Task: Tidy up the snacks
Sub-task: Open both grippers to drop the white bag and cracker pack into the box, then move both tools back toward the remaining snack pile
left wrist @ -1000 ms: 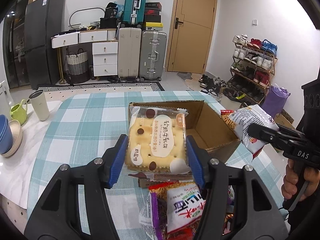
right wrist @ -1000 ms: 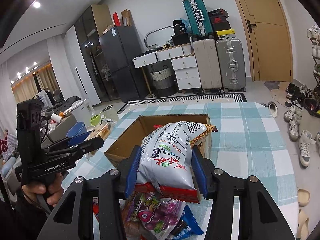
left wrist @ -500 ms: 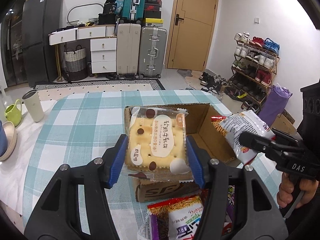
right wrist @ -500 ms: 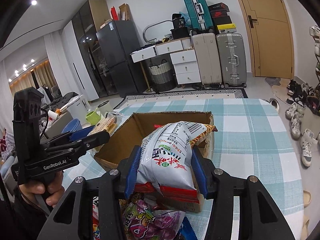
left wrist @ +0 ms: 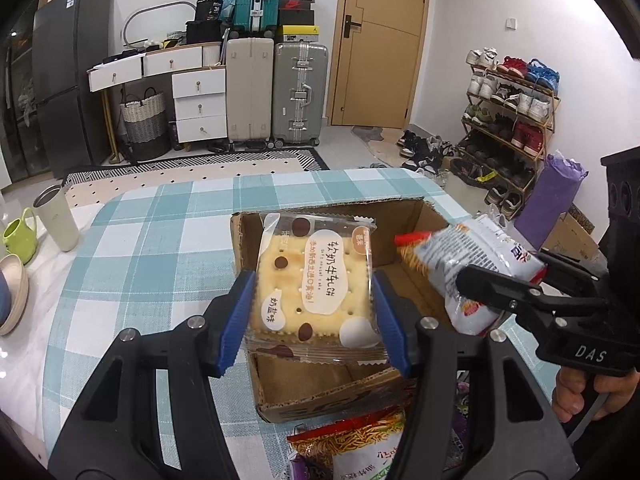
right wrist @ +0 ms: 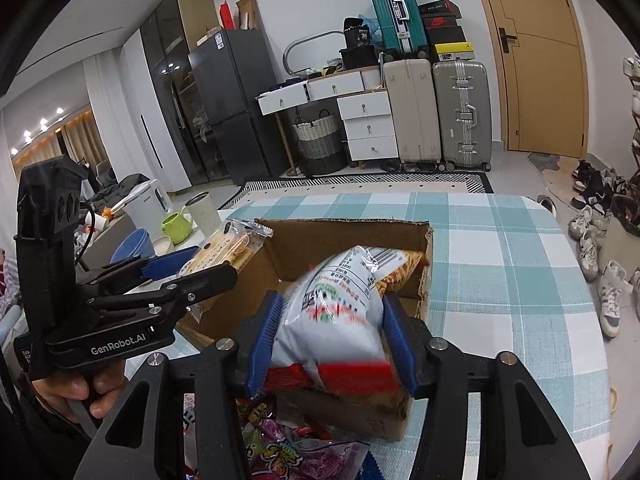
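Observation:
My left gripper is shut on a clear-wrapped cracker pack and holds it over the left part of the open cardboard box. My right gripper is shut on a white and red snack bag and holds it over the box near its right wall. The snack bag also shows in the left wrist view, the cracker pack in the right wrist view. More snack bags lie on the table in front of the box.
The box stands on a table with a teal checked cloth. A beige tumbler, a green mug and bowls stand at the table's left. Loose colourful snack packs lie under my right gripper.
Both grippers have moved forward over the box with their snacks. The box now lies right under them and the snack pile has slid toward the bottom of both views.

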`<state>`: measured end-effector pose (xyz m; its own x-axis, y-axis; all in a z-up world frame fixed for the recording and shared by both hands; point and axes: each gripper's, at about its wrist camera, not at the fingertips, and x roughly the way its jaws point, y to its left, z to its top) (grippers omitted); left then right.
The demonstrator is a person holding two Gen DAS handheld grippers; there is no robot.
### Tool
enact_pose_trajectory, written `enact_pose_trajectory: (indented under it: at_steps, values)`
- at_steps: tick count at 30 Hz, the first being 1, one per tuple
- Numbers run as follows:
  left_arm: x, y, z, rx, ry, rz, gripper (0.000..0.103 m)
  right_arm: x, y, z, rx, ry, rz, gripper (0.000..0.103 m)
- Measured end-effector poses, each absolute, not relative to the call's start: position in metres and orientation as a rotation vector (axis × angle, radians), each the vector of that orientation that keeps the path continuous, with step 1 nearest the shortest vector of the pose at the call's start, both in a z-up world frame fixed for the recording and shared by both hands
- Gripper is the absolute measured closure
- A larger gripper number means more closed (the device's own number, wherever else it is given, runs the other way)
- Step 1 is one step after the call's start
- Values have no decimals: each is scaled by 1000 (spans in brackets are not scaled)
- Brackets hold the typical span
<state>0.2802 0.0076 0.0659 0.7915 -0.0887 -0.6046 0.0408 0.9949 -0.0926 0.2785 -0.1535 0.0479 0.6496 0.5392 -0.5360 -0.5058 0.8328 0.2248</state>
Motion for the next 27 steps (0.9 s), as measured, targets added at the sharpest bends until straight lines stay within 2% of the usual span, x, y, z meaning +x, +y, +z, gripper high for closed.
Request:
enact_pose_trajectory:
  at_steps: [2,3,4,5,6,8,10,11,27]
  values:
    - [279,7,67,-73,649,-68,47,276,-154,50,54,618,594,34]
    - [278,6,68,-72,645,-69,45,273,-157,53,56,603,597,31]
    - [276,7,70,-74,640,-75,39,270,-159,55,57,590,593,27]
    - [274,8,72,-77,636,-76,27,267,-162,58,58,581,588,23]
    - [271,9,74,-81,631,-76,22,264,-166,60,60,576,585,19]
    - [264,11,79,-88,616,-82,19,258,-173,64,73,571,578,6]
    - [256,13,84,-100,617,-90,14,251,-179,68,83,573,574,1]
    - [251,14,87,-109,617,-94,1,247,-183,70,86,575,570,1]
    - [130,24,118,-135,600,-50,1,168,-208,79,82,608,529,0]
